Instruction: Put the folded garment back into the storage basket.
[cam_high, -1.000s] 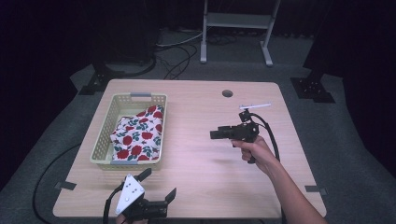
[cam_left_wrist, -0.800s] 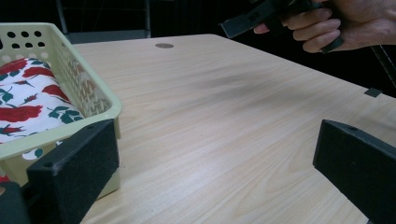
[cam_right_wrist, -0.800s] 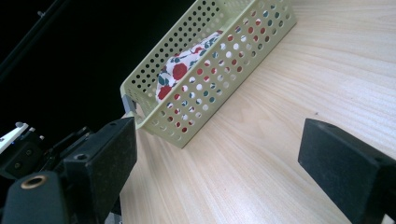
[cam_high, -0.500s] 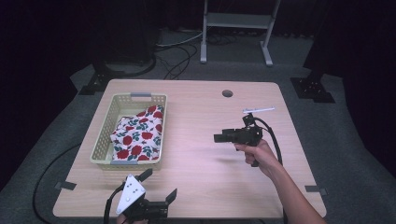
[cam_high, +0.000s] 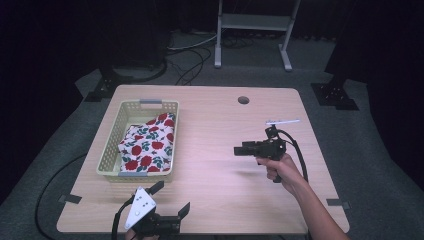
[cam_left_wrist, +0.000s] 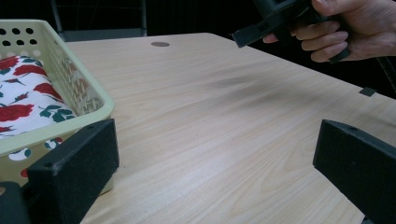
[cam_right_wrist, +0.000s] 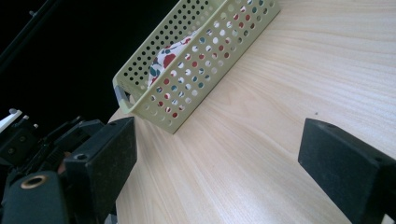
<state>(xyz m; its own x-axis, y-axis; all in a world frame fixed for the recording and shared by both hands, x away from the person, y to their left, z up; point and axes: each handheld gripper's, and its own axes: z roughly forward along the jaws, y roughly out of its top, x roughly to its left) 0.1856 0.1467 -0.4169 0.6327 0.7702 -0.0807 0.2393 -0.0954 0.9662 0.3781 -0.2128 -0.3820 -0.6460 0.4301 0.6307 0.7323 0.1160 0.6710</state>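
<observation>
- Black jaws of my left gripper (cam_high: 170, 200) stand wide apart with nothing between them, low over the near edge of the table (cam_high: 220, 115), at about six o'clock of the tabletop.
- From the left gripper view, the one jaw sits just beside the near corner of the basket (cam_left_wrist: 88, 95); I cannot tell whether it touches the rim.
- My right gripper (cam_high: 243, 150) is held off the wood in my right hand (cam_high: 281, 167), at about four o'clock of the table's middle, its jaws pointing toward nine o'clock, at the basket's long side.
- In the right gripper view its two jaws are spread well apart, empty, with bare wood between them.
- A cable (cam_high: 299, 155) loops from the right gripper back along my wrist.
- Pale yellow, with perforated walls and grey handle clips at both ends, the basket (cam_high: 111, 150) lies on the left part of the table, at about nine o'clock of its middle, well apart from the right gripper.
- Inside it lies a folded cloth (cam_high: 149, 145), white with red flowers and green leaves, below the rim; it also shows through the wall holes in the right gripper view (cam_right_wrist: 164, 58).
- A round hole (cam_high: 243, 100) in the tabletop sits at twelve o'clock, near the far edge.
- A small white strip (cam_high: 283, 121) shows just past the right gripper, at about one o'clock of it.
</observation>
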